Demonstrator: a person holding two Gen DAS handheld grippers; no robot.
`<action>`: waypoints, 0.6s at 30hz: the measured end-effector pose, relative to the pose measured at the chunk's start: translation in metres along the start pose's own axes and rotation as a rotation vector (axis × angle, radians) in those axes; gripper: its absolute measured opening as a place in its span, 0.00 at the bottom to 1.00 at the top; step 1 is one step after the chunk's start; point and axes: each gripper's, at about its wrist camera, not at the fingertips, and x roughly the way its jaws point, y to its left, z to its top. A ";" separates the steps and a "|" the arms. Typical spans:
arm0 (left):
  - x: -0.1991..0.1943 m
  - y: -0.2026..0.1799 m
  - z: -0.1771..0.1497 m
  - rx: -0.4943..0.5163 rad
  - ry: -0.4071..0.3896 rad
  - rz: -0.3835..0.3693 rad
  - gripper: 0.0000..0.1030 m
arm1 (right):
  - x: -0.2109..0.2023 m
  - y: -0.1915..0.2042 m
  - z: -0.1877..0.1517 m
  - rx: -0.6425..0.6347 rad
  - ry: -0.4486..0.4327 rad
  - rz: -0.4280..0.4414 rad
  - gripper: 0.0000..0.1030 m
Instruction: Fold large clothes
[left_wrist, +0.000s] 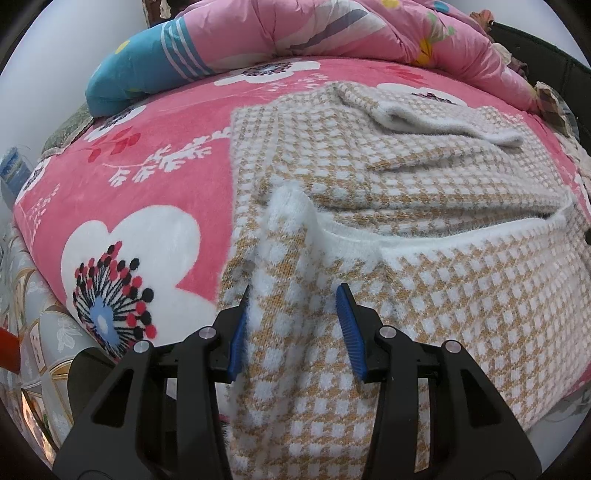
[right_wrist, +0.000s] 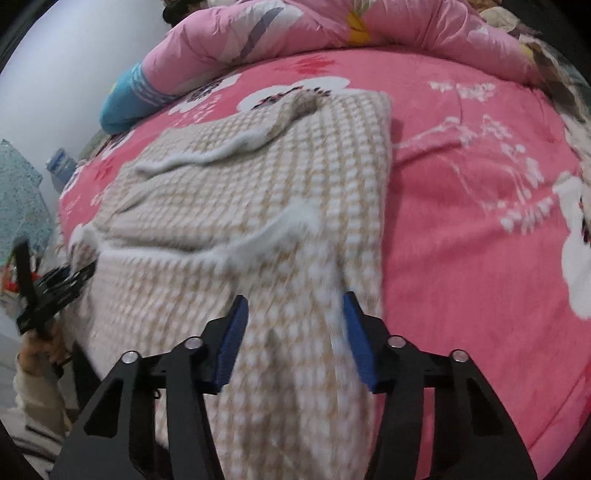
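Observation:
A tan-and-white checked knit sweater (left_wrist: 424, 177) lies flat on the pink flowered bed cover (left_wrist: 155, 192), with a sleeve (left_wrist: 436, 122) folded across its far part. Its white fuzzy neckline (left_wrist: 424, 236) faces me. My left gripper (left_wrist: 295, 286) is shut on a bunched ridge of the sweater at the near left shoulder; the cloth fills the gap between the blue pads (left_wrist: 238, 332). In the right wrist view, which is blurred, my right gripper (right_wrist: 295, 295) is shut on the sweater (right_wrist: 258, 158) at the near right shoulder. The left gripper (right_wrist: 79, 275) shows there at the sweater's left corner.
A pink quilt (left_wrist: 332, 29) and a blue striped pillow (left_wrist: 147, 70) are heaped along the far side of the bed. The bed edge drops off at the near left (left_wrist: 48, 332). A hand in a pale sleeve (right_wrist: 40, 347) holds the left gripper. Bare pink cover (right_wrist: 480, 221) lies right of the sweater.

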 end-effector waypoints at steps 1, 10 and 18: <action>0.000 0.000 0.000 0.001 0.000 0.000 0.42 | -0.003 0.001 -0.004 -0.005 0.007 0.007 0.42; 0.000 0.000 0.000 0.003 0.000 -0.001 0.42 | 0.014 -0.015 0.013 0.037 0.014 0.025 0.38; 0.000 0.000 0.000 0.005 0.001 0.003 0.42 | 0.016 -0.012 0.006 0.027 0.065 0.032 0.24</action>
